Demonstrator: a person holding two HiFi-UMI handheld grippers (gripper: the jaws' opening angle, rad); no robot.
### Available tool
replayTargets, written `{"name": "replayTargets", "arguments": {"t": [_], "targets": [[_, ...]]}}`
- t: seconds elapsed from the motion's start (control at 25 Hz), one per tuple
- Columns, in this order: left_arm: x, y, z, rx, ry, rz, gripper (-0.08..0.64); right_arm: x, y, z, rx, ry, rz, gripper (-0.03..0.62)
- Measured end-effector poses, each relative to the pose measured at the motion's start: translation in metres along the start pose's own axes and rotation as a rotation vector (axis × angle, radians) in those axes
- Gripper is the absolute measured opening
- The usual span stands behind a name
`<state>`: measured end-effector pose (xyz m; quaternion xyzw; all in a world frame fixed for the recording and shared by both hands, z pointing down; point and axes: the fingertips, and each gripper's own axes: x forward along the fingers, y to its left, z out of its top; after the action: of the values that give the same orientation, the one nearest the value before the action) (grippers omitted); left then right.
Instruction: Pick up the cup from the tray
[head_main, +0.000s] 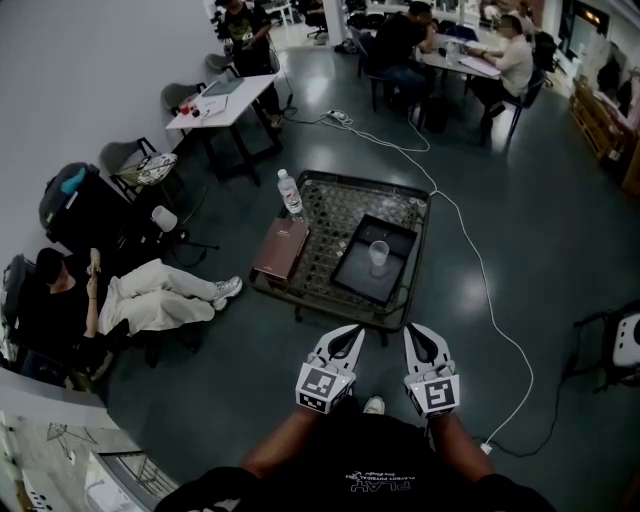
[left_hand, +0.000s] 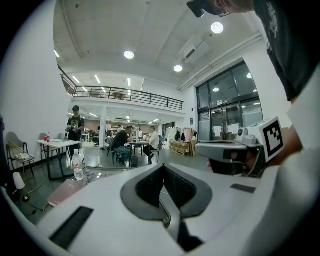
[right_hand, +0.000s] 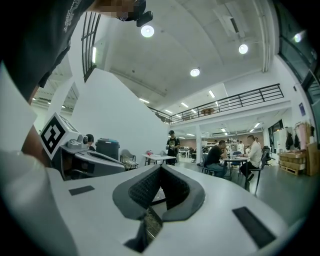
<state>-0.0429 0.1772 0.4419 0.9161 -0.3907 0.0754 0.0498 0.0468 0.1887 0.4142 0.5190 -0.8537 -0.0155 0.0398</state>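
Observation:
A clear cup (head_main: 379, 253) stands upright in a black tray (head_main: 358, 281) on the right side of a low mesh-topped table (head_main: 330, 205). Both grippers hang side by side just short of the table's near edge, well apart from the cup. My left gripper (head_main: 353, 332) is shut with nothing between its jaws, and the left gripper view shows its jaws (left_hand: 163, 168) closed together. My right gripper (head_main: 411, 331) is shut and empty too, its jaws (right_hand: 160, 169) meeting in the right gripper view. Neither gripper view shows the cup.
A water bottle (head_main: 290, 194) and a brown book (head_main: 282, 248) sit on the table's left side. A white cable (head_main: 478, 270) runs across the floor to the right. A person (head_main: 120, 295) sits on the left; others sit at far tables (head_main: 455, 58).

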Motion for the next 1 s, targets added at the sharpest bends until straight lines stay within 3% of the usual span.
{"name": "replayTargets", "arguments": {"t": [0.36, 0.52, 1.0], "targets": [[0.028, 0.032, 0.003, -0.017, -0.009, -0.022, 0.009, 0.037, -0.012, -0.001, -0.007, 0.021, -0.008, 0.008], [0.039, 0.047, 0.006, -0.034, -0.012, -0.032, 0.009, 0.055, -0.021, -0.003, -0.010, -0.035, -0.015, 0.008], [0.079, 0.101, 0.009, -0.035, 0.006, -0.060, 0.009, 0.120, -0.033, -0.007, 0.015, 0.035, -0.020, 0.008]]}}
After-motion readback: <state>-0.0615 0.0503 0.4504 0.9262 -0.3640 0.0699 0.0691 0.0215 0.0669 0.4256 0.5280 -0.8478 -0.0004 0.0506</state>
